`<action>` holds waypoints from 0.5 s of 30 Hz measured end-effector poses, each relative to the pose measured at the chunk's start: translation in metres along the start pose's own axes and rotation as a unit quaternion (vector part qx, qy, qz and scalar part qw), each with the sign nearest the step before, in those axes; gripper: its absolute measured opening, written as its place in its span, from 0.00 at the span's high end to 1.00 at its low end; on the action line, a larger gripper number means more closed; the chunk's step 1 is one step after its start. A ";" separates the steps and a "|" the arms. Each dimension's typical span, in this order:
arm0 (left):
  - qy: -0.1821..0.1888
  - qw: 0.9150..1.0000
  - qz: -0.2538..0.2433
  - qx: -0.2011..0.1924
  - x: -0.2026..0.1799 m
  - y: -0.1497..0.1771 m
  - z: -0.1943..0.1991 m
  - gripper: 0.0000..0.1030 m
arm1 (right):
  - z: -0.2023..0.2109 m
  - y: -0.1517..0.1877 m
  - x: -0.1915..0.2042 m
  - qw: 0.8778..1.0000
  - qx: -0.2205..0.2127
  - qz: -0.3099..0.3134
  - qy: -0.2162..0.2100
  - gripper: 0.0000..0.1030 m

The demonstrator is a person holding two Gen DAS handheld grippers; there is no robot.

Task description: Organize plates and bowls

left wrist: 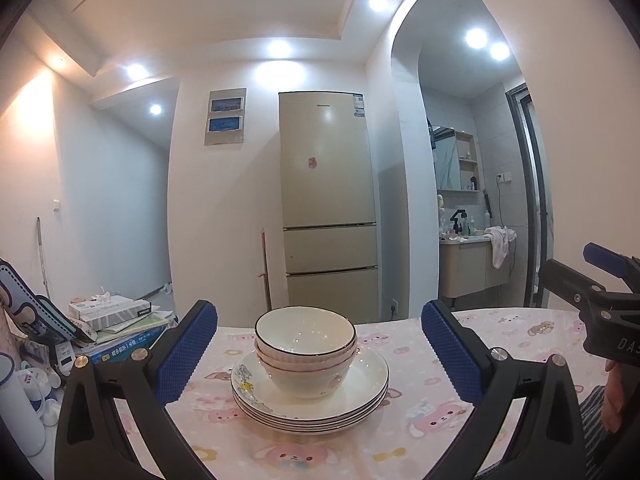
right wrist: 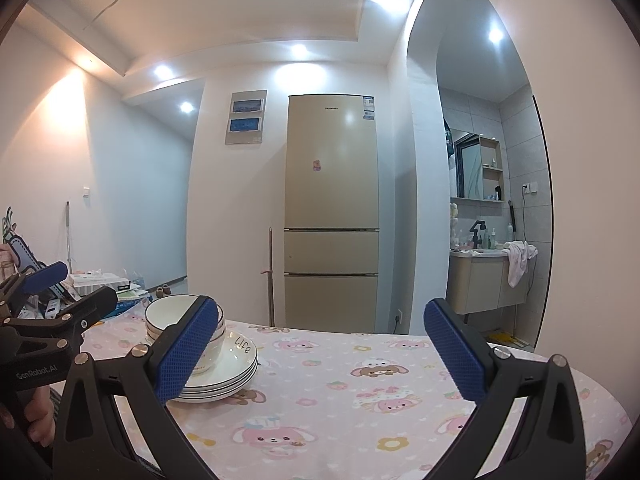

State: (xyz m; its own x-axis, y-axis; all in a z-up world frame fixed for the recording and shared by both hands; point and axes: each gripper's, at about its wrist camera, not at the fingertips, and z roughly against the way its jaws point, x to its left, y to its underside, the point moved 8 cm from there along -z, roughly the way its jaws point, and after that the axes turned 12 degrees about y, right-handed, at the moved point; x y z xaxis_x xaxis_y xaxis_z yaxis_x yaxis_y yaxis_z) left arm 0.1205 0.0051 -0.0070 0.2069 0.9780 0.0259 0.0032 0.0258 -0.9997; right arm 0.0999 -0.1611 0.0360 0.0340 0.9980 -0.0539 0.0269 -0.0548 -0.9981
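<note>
A stack of white bowls (left wrist: 305, 342) with dark rims sits on a stack of white plates (left wrist: 360, 392) on the table with the pink cartoon cloth (left wrist: 420, 364). My left gripper (left wrist: 320, 360) is open and empty, its blue pads on either side of the stack and a little in front of it. My right gripper (right wrist: 320, 360) is open and empty over the cloth, to the right of the stack. In the right wrist view the bowls (right wrist: 168, 312) and plates (right wrist: 236, 364) lie behind its left finger (right wrist: 184, 356).
Books, a tissue box and clutter (left wrist: 116, 316) pile at the table's left edge. A beige fridge (left wrist: 328, 208) stands behind the table. A bathroom with a sink cabinet (left wrist: 468, 264) opens at the right. The right gripper (left wrist: 600, 300) shows at the left view's right edge.
</note>
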 end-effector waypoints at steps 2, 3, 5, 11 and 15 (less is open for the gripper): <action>0.000 1.000 0.000 0.001 0.000 0.000 0.000 0.00 | 0.000 0.000 0.000 1.000 0.000 0.001 0.000 0.00; -0.001 1.000 -0.002 0.002 -0.001 0.001 0.000 0.00 | 0.000 0.000 0.000 1.000 0.001 0.001 0.000 0.00; -0.004 1.000 -0.004 0.001 -0.002 0.001 0.001 0.00 | -0.001 0.000 0.001 1.000 0.005 0.003 0.000 0.00; -0.003 1.000 -0.004 0.004 -0.002 0.002 0.002 0.00 | -0.001 -0.003 -0.002 1.000 0.008 -0.003 -0.001 0.00; -0.002 1.000 -0.004 0.005 -0.002 0.001 0.001 0.00 | -0.001 -0.002 -0.003 1.000 0.008 -0.002 -0.001 0.00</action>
State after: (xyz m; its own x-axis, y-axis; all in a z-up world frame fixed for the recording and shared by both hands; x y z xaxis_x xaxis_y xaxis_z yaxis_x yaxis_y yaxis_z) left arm 0.1187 0.0038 -0.0085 0.2022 0.9788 0.0337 -0.0041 0.0353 -0.9994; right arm 0.1012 -0.1636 0.0387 0.0317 0.9983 -0.0496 0.0117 -0.0500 -0.9987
